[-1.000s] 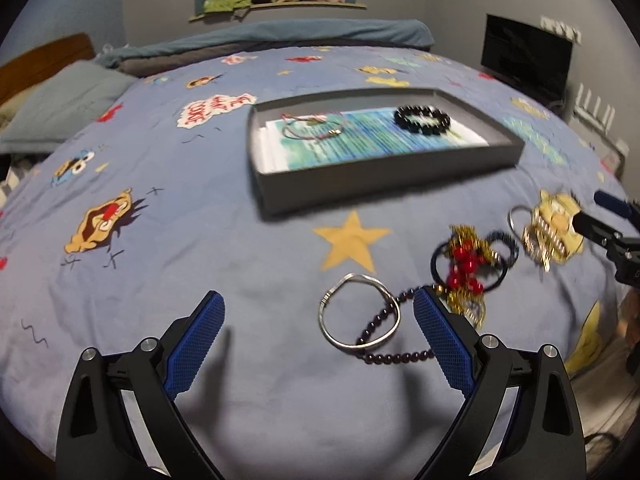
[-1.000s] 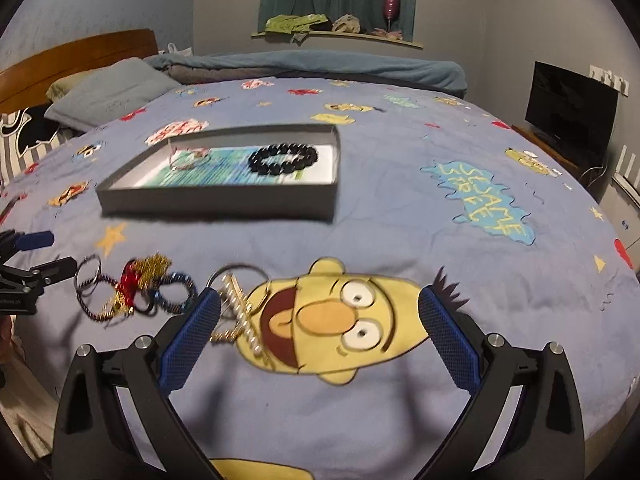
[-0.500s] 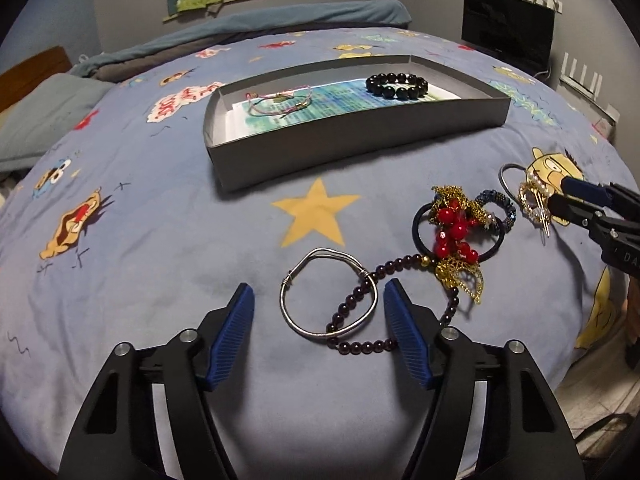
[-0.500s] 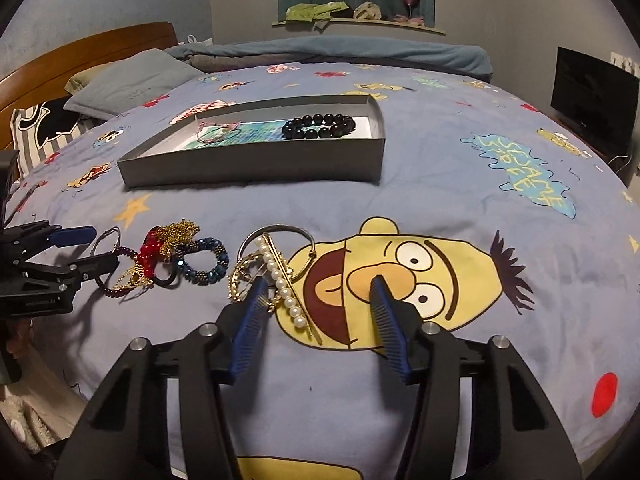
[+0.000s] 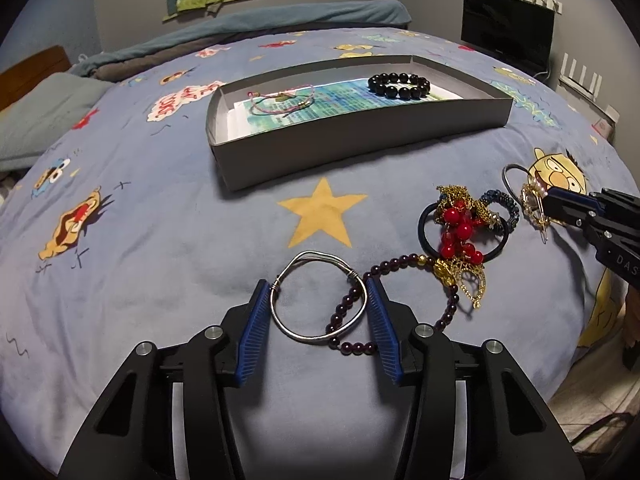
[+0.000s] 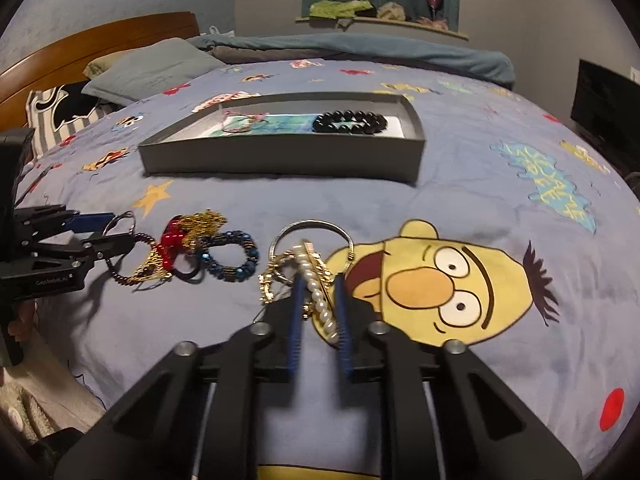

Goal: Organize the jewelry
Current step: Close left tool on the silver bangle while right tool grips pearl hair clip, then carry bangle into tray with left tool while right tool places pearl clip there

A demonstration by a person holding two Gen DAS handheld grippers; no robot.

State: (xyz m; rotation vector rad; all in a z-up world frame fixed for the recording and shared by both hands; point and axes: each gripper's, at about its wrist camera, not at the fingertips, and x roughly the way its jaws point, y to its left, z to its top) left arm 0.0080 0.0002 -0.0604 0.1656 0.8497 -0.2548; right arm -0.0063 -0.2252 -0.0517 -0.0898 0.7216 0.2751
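Note:
A grey tray [image 5: 360, 148] on the bed holds a black bead bracelet [image 5: 399, 85] and a thin cord bracelet [image 5: 282, 102]. My left gripper [image 5: 318, 294] has its blue pads on both sides of a silver bangle [image 5: 318, 298], touching it; a dark purple bead bracelet [image 5: 400, 304] crosses the bangle. My right gripper [image 6: 318, 286] is narrowed around a pearl hair clip [image 6: 320, 300] lying on gold chains and a ring hoop [image 6: 312, 228]. A red-bead and gold tangle [image 5: 460, 236] and a blue beaded ring [image 6: 230, 254] lie between the grippers.
The tray also shows in the right wrist view [image 6: 280, 162]. The bed's front edge drops off just behind both grippers. Pillows [image 6: 152, 68] and a wooden headboard lie at the far left. A dark monitor [image 5: 506, 34] stands at the right.
Both grippers moved down and forward and their jaws narrowed. The left closed in around the silver bangle, the right around the pearl clip.

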